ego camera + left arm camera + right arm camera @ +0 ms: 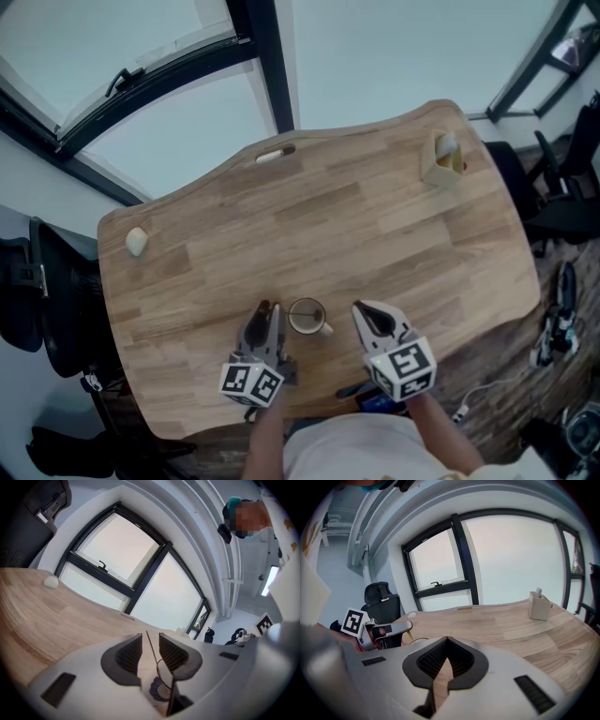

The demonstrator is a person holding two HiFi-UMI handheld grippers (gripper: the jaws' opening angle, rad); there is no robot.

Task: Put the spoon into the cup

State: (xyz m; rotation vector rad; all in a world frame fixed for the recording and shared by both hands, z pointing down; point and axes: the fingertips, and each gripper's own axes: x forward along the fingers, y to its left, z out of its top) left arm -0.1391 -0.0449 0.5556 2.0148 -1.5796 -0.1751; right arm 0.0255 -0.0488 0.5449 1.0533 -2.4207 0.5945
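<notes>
We see the cup at 6 o'clock on the wooden table, close to the near edge. The left gripper lies at the cup's 9 o'clock and the right gripper at its 3 o'clock, each just beside it.

In the left gripper view the jaws stand apart. The thin handle of the spoon rises between them with a gap on either side, so neither pad presses on it. Its lower end runs down to the cup's rim, and the spoon's bowl is hidden from us.

In the right gripper view that gripper's tips meet at a point with nothing between them, and only bare wood shows under the pads.

Farther off, a pale holder stands at the table's 1 o'clock. A small pale lump lies at the table's 9 o'clock edge.
</notes>
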